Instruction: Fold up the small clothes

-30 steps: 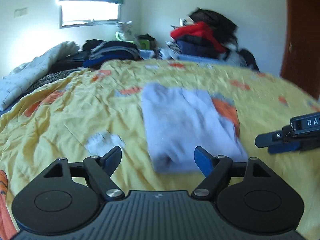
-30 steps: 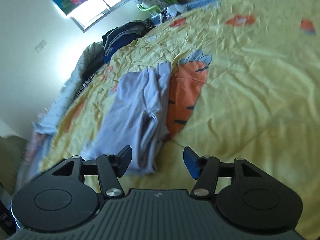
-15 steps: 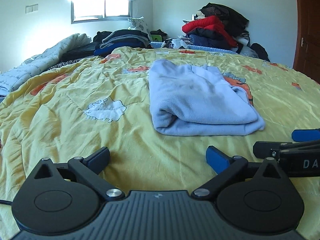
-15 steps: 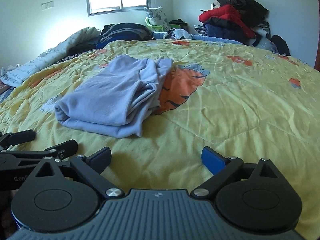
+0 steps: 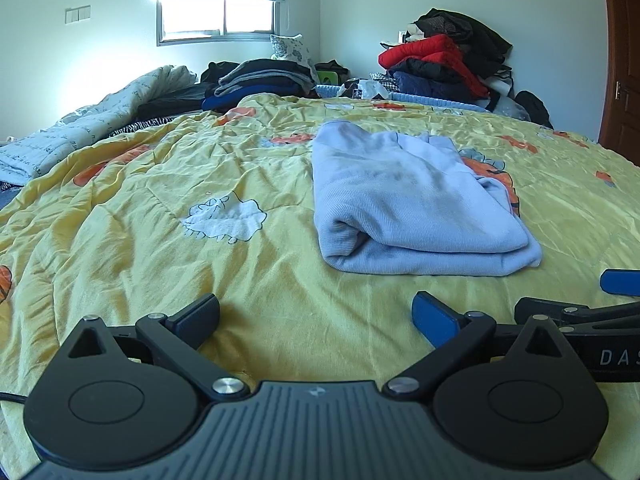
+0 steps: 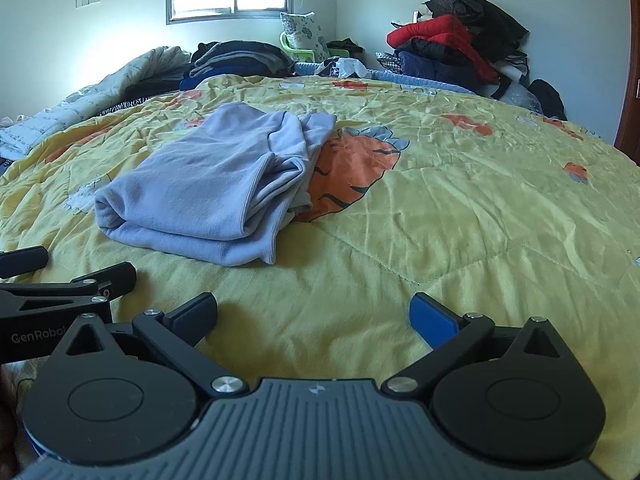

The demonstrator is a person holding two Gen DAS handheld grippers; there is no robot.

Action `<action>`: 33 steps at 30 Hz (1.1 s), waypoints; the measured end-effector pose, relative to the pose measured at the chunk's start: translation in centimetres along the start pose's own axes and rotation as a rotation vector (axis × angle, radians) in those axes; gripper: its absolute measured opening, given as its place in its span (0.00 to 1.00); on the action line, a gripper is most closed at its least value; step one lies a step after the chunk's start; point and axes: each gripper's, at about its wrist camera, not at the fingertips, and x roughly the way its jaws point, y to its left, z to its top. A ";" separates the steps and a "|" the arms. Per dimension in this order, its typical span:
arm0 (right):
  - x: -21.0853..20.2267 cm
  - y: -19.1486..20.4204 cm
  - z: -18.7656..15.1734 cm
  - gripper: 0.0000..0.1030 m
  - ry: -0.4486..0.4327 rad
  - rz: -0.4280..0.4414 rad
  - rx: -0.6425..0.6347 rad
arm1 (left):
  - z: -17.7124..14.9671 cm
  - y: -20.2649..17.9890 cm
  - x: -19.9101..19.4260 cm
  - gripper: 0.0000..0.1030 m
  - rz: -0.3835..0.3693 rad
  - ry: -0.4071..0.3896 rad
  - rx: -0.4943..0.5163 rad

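Across the whole width of both views a yellow quilt printed with orange carrots and white sheep is lying spread and wrinkled over the bed. Behind it I am seeing piles of dark folded clothes below the window, and a taller heap with a red jacket in the right corner. On the quilt a pale blue garment is lying folded into a thick rectangle, its rolled edge facing me, partly covering a carrot print. I am holding my left gripper just short of that garment with its jaws spread wide and only quilt between them. My right gripper is sitting beside it, to the right of the garment, jaws likewise wide apart and gripping nothing.
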 end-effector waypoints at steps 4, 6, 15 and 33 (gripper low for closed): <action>0.0 0.0 0.0 0.98 0.000 0.000 0.000 | 0.0 0.0 0.0 1.00 0.000 0.000 0.000; 0.0 0.0 0.0 0.98 0.000 0.000 0.000 | 0.0 0.0 0.0 1.00 0.000 0.000 0.000; -0.4 -0.2 1.0 1.00 0.054 0.017 0.088 | 0.2 -0.1 0.0 1.00 -0.004 0.011 0.003; 0.5 -1.8 0.9 0.99 0.003 -0.001 0.097 | 0.2 -0.1 0.0 1.00 -0.002 0.015 0.001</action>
